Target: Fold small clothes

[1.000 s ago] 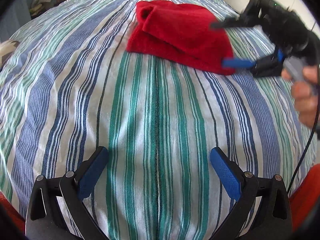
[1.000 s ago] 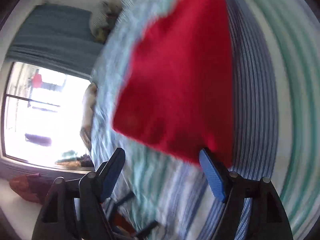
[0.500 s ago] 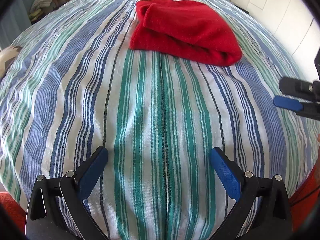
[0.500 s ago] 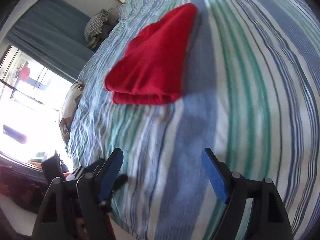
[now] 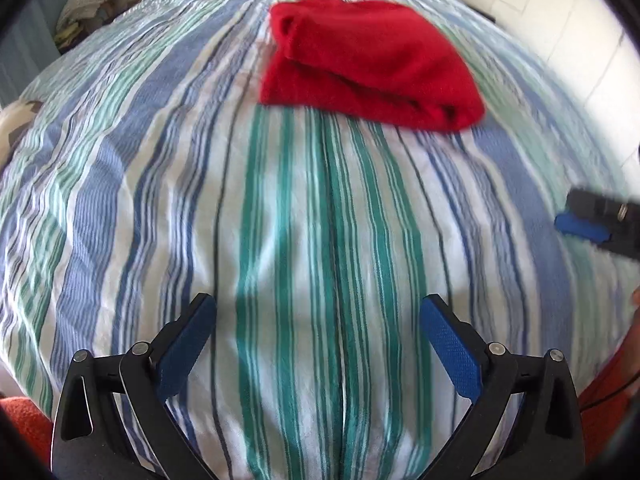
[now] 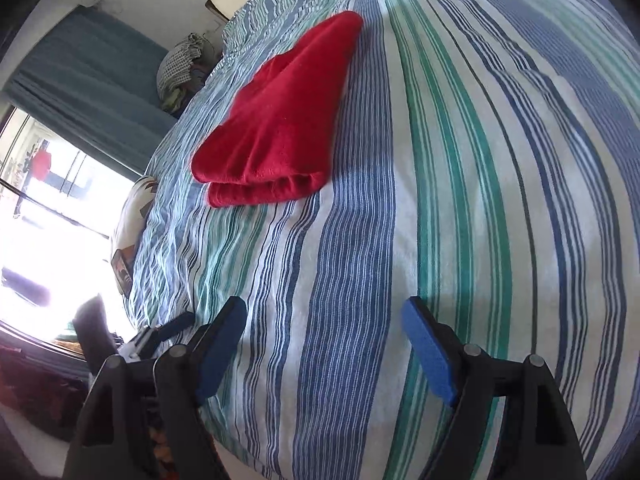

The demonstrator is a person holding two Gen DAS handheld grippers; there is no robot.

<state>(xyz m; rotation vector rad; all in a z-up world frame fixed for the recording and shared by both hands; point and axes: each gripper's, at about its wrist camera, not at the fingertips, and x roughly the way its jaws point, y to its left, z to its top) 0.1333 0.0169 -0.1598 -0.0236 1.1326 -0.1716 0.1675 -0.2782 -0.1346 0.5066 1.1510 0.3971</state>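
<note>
Left wrist view: left gripper point(image 5: 316, 344) pulled back over striped sheet point(image 5: 160, 200), fingers apart, empty. Red cloth point(image 5: 368, 64) left folded near far end of bed, well apart from gripper. Right gripper point(image 5: 592, 226) now off cloth, withdrawn to right edge; a second ago at cloth's corner. Fold judged finished.

Right wrist view: right gripper point(image 6: 324, 344) fingers apart, holding nothing. Red cloth point(image 6: 280, 120) lying in neat layers on sheet point(image 6: 480, 200). Teal curtain point(image 6: 80, 80), bright window point(image 6: 40, 220) at left; bundle of clothes point(image 6: 180, 64) beyond bed.
</note>
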